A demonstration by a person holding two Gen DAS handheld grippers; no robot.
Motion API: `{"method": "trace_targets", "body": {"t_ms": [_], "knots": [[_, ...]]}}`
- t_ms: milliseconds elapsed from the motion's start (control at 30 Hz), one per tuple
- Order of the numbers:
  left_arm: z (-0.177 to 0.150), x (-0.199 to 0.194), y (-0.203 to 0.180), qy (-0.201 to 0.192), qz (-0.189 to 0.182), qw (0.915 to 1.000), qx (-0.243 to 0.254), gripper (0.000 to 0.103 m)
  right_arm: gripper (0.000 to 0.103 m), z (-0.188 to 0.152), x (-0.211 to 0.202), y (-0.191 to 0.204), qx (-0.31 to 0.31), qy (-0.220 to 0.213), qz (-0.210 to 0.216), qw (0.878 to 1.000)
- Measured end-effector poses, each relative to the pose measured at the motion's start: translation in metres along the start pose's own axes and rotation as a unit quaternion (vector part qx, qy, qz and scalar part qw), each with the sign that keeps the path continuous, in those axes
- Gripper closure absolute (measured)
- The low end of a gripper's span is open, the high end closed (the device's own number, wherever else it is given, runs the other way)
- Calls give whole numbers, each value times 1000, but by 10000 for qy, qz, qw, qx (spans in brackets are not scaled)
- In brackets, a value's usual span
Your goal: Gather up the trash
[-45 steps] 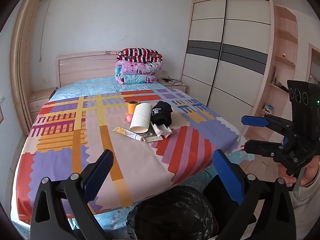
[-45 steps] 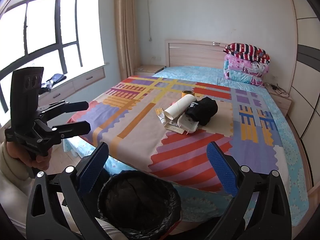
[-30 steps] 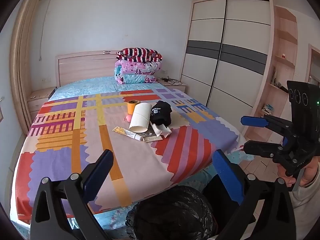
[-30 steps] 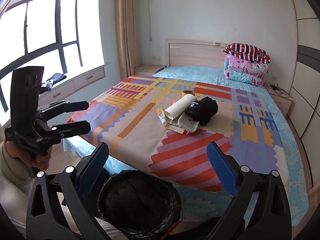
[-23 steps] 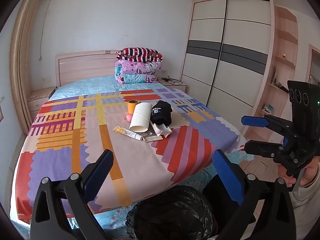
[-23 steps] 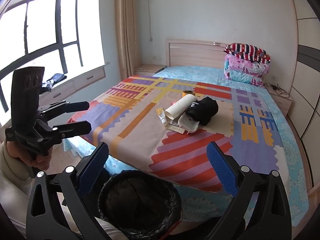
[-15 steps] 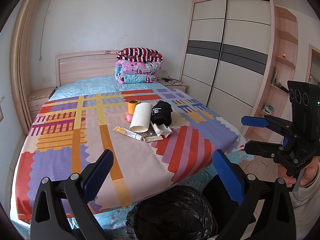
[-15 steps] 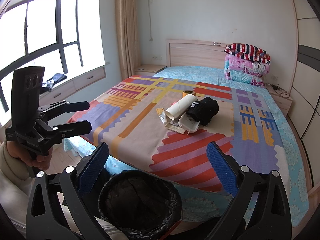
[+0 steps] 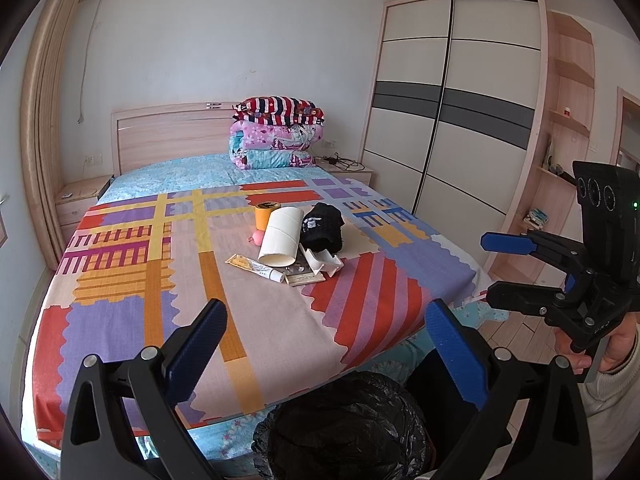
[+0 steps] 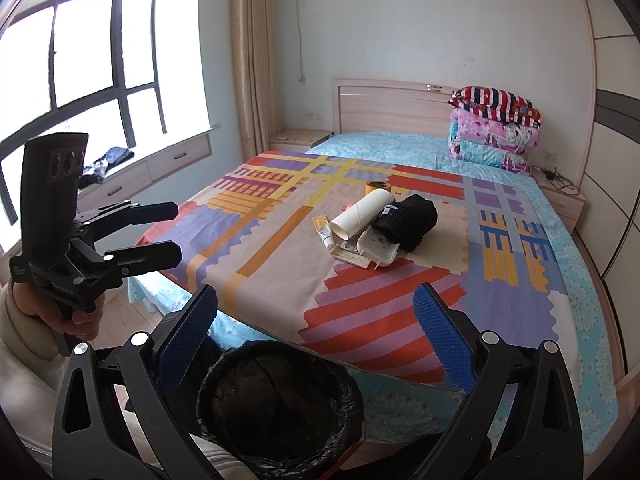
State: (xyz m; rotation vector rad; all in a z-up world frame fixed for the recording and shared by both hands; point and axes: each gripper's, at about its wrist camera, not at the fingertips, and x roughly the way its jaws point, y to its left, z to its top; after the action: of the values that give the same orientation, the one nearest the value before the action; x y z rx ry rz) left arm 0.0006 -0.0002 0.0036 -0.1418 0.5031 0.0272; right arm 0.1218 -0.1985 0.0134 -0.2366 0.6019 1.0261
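Observation:
A pile of trash lies mid-bed: a white cardboard tube [image 9: 281,236] [image 10: 362,215], a black cloth bundle [image 9: 322,228] [image 10: 406,216], a yellow tape roll [image 9: 267,214], a pink item [image 9: 258,237], a tube of cream [image 9: 256,267], a flat packet [image 9: 306,278] and a white plastic piece [image 10: 378,249]. A bin with a black liner [image 10: 280,398] [image 9: 344,428] stands at the bed's foot. My left gripper [image 9: 326,354] and right gripper [image 10: 314,334] are both open and empty, held above the bin, well short of the pile.
The bed [image 9: 120,280] has a colourful patterned cover. Folded quilts [image 9: 278,138] are stacked at the headboard. A sliding wardrobe [image 9: 452,120] and shelves stand on the right, a window bench [image 10: 160,164] on the left, with nightstands on both sides of the headboard.

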Motion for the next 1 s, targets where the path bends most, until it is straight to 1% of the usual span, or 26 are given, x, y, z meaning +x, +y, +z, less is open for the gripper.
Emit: {"method": "trace_targets", "body": {"t_ms": [1000], "knots": [[0,-2,-5,-11,-30,10000,17,7,4,0,1,0,-26,-2,42,10000]]}}
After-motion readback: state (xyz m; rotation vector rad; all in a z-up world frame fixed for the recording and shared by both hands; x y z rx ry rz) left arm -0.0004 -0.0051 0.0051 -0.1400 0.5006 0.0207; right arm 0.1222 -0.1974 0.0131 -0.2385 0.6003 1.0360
